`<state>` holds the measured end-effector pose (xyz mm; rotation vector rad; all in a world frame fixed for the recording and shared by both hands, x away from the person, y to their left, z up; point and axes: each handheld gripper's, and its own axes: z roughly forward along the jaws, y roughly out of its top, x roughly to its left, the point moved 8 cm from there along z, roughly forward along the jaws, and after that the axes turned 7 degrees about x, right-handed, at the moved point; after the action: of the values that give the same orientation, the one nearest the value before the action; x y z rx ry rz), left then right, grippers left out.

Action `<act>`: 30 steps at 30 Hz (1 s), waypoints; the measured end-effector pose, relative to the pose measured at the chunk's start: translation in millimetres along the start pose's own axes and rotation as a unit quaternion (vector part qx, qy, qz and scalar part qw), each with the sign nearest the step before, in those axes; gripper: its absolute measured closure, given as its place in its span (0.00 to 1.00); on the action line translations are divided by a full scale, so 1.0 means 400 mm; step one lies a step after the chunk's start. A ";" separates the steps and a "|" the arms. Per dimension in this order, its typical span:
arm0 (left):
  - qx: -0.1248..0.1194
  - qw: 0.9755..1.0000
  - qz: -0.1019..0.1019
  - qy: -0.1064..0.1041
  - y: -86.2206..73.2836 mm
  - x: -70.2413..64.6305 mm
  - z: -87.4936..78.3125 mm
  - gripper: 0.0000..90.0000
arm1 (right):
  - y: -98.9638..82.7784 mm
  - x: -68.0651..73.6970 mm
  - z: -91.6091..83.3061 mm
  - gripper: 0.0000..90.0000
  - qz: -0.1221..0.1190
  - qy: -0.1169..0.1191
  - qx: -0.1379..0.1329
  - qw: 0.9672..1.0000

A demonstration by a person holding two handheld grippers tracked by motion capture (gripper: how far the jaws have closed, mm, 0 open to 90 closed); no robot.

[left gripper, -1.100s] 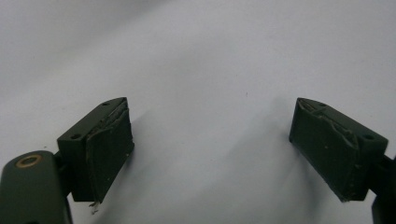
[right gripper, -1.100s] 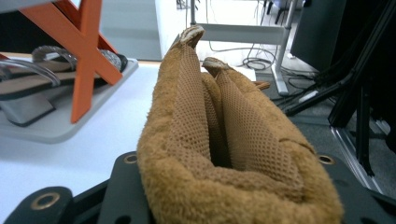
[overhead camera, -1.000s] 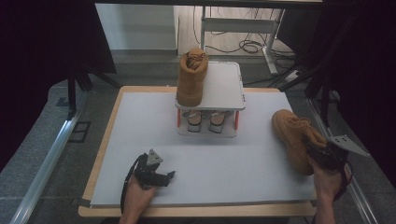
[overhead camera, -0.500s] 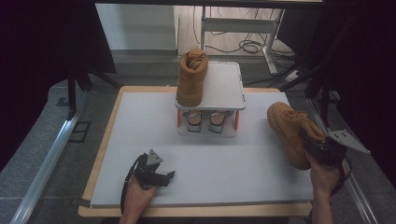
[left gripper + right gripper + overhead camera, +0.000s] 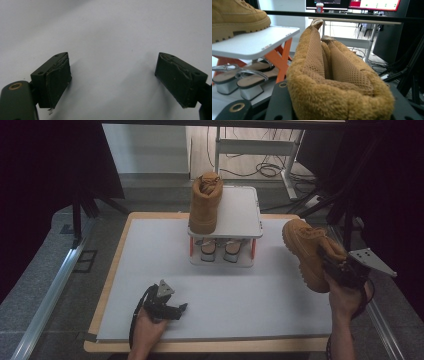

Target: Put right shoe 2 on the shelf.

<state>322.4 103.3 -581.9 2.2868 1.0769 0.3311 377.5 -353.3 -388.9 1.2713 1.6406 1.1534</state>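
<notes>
High view | right gripper (image 5: 334, 268) clamped on boot (image 5: 310, 252) collar, boot above mat | left gripper (image 5: 176, 309) open, empty

Two tan boots (image 5: 205, 205) (image 5: 311, 252), two silver-heeled sandals (image 5: 208, 248) (image 5: 233, 248) and one two-level white rack (image 5: 240, 212) are counted.

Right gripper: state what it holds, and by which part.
The right gripper holds a tan boot by the padded collar at its ankle opening, lifted off the table. The left gripper stands open, holding nothing.
</notes>
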 end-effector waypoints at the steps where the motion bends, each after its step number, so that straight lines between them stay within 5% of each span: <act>1: 0.000 1.000 0.000 0.000 0.000 0.000 0.000 0.14 | 0.004 0.002 0.000 0.61 0.001 0.001 -0.001 1.000; 30: 0.000 1.000 0.002 0.001 0.000 0.001 0.000 0.15 | 0.145 0.060 0.015 0.61 -0.018 0.011 -0.038 0.999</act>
<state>322.6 103.4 -581.9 2.2890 1.0737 0.3338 395.0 -323.0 -336.4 1.1806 1.6143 1.2004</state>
